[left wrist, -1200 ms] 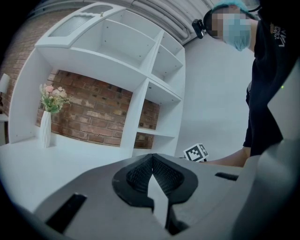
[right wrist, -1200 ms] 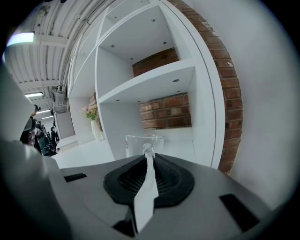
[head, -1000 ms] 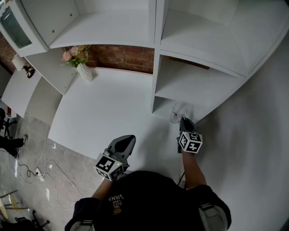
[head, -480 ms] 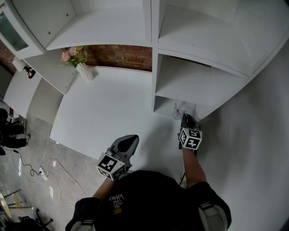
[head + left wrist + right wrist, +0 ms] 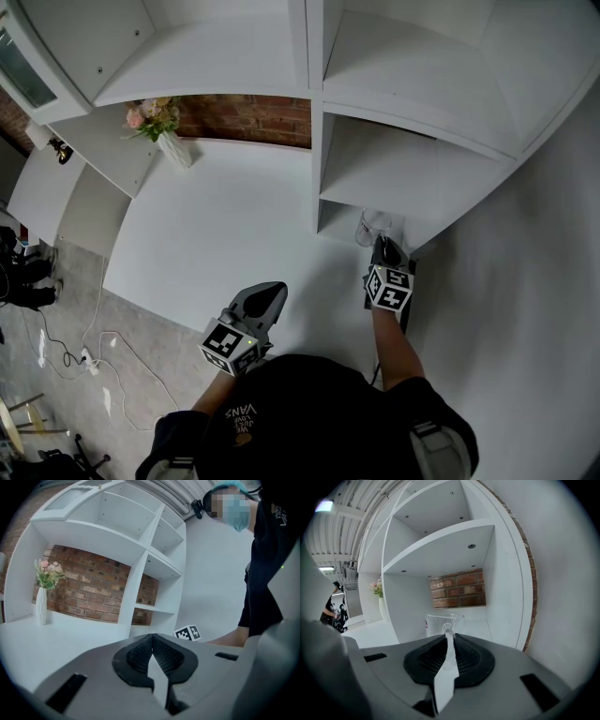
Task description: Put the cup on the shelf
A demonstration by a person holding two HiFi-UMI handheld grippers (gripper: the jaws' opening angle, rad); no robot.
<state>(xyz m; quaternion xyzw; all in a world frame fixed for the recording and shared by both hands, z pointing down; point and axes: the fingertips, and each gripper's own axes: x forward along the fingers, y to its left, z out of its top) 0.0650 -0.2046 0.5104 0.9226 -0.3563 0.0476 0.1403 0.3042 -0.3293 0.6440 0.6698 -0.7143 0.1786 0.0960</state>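
A clear glass cup (image 5: 372, 228) with a handle sits at the mouth of the lowest right compartment of the white shelf unit (image 5: 375, 192). My right gripper (image 5: 384, 251) is shut on the cup's handle from the near side. In the right gripper view the cup (image 5: 440, 622) stands upright just beyond the pads, with its thin handle pinched between them at my right gripper (image 5: 449, 641). I cannot tell whether the cup's base touches the surface. My left gripper (image 5: 265, 300) hovers over the tabletop near the person's body. Its jaws are shut and nothing is between them (image 5: 151, 644).
A white vase with flowers (image 5: 173, 145) stands at the back left of the white tabletop (image 5: 216, 244), against a brick wall (image 5: 248, 117). The shelf's upright divider (image 5: 314, 159) rises left of the cup. A white wall borders the right side. Cables lie on the floor at the left.
My right gripper has carried the cup slightly forward, toward the bottom shelf compartment. The left gripper has barely moved.
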